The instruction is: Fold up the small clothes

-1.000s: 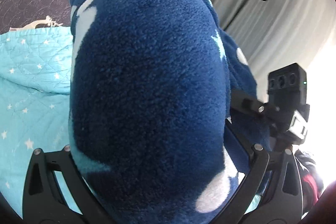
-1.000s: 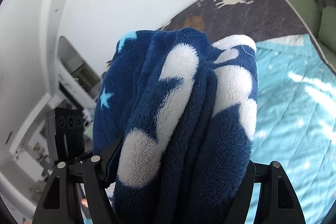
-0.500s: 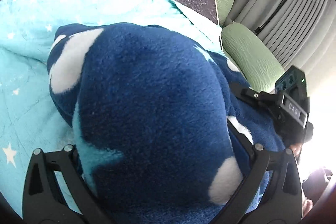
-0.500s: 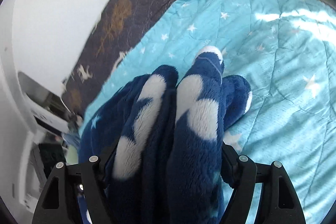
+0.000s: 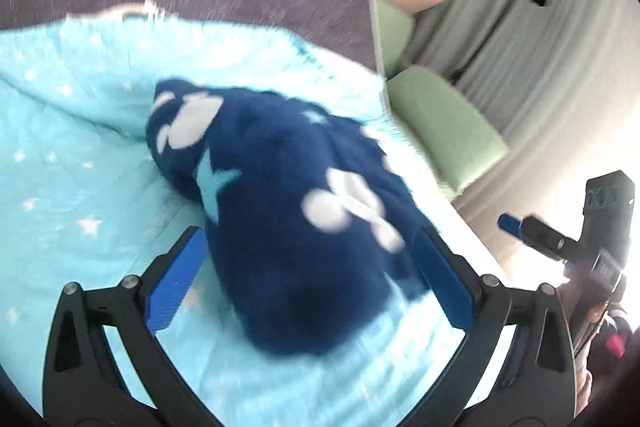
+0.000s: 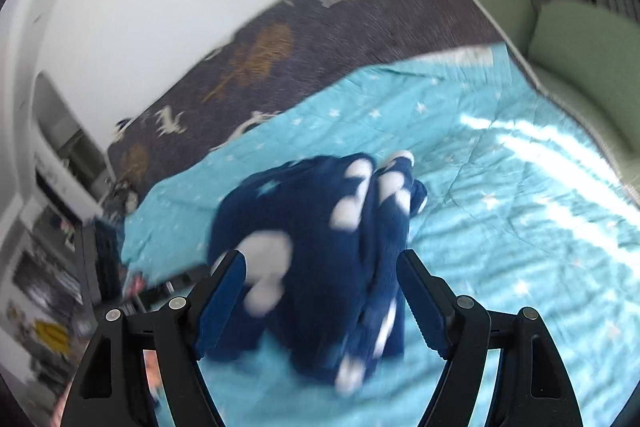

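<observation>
A navy fleece garment (image 5: 288, 211) with white blobs and pale blue stars lies bunched on the turquoise star quilt (image 5: 72, 163). It also shows in the right wrist view (image 6: 320, 247). My left gripper (image 5: 308, 247) is open, its blue-padded fingers (image 5: 176, 275) spread on either side of the heap. My right gripper (image 6: 320, 267) is open too, its jaws standing wide around the near end of the garment. Neither gripper grips the fleece. The other gripper (image 5: 560, 243) shows at the right of the left wrist view. Both views are motion-blurred.
A dark grey blanket (image 6: 360, 27) with deer and tree prints covers the bed's far side. Green cushions (image 5: 444, 131) and grey curtains (image 5: 540, 39) stand on the right. A white wall and cluttered shelves (image 6: 56, 267) lie left in the right wrist view.
Both grippers have let go of the fleece and opened. The garment has dropped from being held up to lying in a heap on the quilt, and both grippers have drawn back from it.
</observation>
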A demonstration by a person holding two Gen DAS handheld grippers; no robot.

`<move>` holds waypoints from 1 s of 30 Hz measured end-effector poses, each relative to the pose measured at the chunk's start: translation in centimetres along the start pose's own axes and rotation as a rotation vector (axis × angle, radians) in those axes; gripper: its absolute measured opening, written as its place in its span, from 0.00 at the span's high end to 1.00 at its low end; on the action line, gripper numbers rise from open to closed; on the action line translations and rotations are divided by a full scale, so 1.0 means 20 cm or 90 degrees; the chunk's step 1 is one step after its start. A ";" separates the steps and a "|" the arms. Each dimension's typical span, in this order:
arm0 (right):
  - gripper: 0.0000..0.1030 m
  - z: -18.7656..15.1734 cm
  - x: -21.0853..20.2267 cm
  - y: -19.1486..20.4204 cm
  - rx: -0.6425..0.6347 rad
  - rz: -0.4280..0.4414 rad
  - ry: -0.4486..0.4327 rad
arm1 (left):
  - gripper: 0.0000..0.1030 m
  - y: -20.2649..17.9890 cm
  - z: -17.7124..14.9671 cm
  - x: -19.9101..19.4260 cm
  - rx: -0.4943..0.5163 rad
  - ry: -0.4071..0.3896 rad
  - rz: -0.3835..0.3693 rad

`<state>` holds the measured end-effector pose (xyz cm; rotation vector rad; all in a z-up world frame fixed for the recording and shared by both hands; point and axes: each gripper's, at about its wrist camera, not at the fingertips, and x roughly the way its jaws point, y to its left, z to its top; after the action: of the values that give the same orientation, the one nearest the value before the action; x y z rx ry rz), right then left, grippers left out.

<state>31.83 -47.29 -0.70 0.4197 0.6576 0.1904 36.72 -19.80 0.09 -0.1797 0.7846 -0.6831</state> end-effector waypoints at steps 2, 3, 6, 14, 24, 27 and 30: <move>0.23 -0.13 -0.17 0.10 -0.018 0.010 -0.006 | 0.01 -0.07 -0.10 -0.21 0.021 -0.015 -0.002; 0.23 -0.20 -0.25 0.14 -0.022 0.016 -0.010 | 0.01 -0.09 -0.14 -0.28 0.029 -0.020 -0.005; 0.23 -0.40 -0.43 0.27 -0.030 0.022 -0.020 | 0.01 -0.19 -0.31 -0.51 0.051 -0.032 -0.012; 0.19 -0.85 -0.67 0.68 -0.134 -0.163 -0.080 | 0.01 -0.50 -0.68 -0.93 0.153 -0.155 0.162; 0.18 -1.03 -0.81 0.85 -0.143 -0.225 -0.116 | 0.01 -0.67 -0.91 -1.09 0.186 -0.158 0.205; 0.17 -1.05 -0.85 0.85 -0.135 -0.224 -0.120 | 0.01 -0.67 -0.94 -1.14 0.189 -0.167 0.208; 0.17 -1.06 -0.87 0.86 -0.133 -0.219 -0.122 | 0.01 -0.68 -0.96 -1.16 0.194 -0.166 0.212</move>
<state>4.24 -30.43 1.26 0.1169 0.5058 -0.1072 4.77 -13.98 5.61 0.1362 0.4386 -0.4432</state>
